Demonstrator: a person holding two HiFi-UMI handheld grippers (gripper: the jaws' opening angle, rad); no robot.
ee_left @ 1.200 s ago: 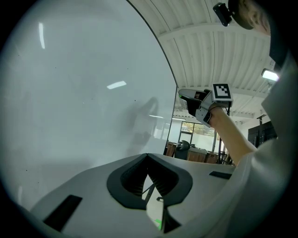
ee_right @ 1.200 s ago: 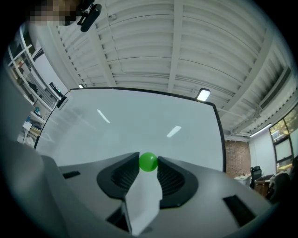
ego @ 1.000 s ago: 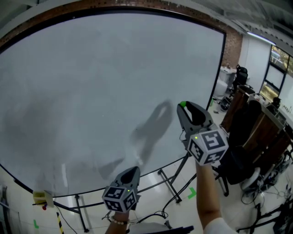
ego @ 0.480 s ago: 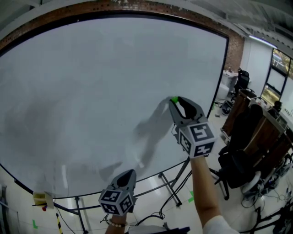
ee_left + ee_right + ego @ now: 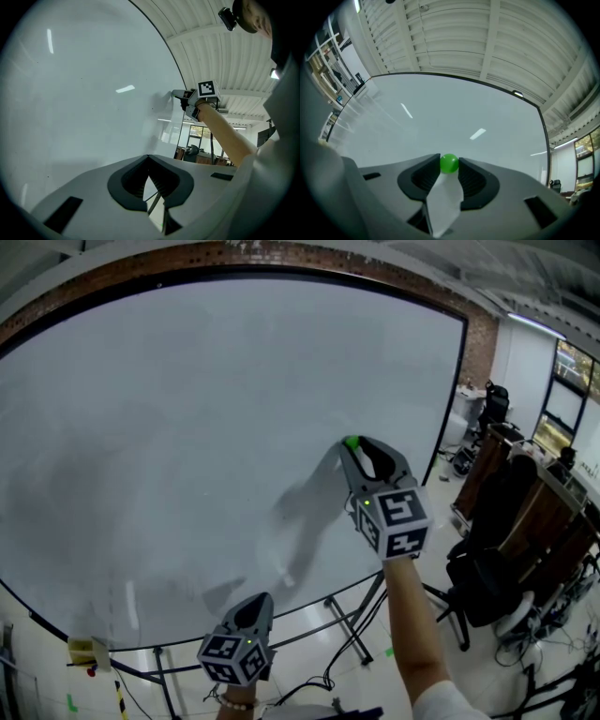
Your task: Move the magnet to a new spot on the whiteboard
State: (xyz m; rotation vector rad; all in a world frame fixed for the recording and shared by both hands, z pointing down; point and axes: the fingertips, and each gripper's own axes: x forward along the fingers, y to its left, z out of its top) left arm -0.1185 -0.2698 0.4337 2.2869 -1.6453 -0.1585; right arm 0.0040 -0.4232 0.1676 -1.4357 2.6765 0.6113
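A small green ball magnet (image 5: 352, 442) sits between the tips of my right gripper (image 5: 362, 446), which is shut on it. It is held just in front of the big whiteboard (image 5: 187, 427), right of the board's middle; I cannot tell whether it touches the surface. In the right gripper view the magnet (image 5: 449, 163) is pinched between the dark pads (image 5: 425, 174), with the board behind it. My left gripper (image 5: 259, 602) hangs lower, near the board's bottom edge, shut and holding nothing. The left gripper view shows its jaw tips (image 5: 148, 157) together and the right gripper (image 5: 180, 95) up at the board.
The board's black stand legs (image 5: 349, 620) reach across the floor below. Dark office chairs (image 5: 497, 512) and wooden desks (image 5: 553, 512) crowd the right side. A yellow object (image 5: 82, 649) hangs at the board's lower left corner.
My right gripper has carried the magnet left and up, closer to the board, so its shadow has drawn in to the tips. The left gripper has drifted slightly down and left.
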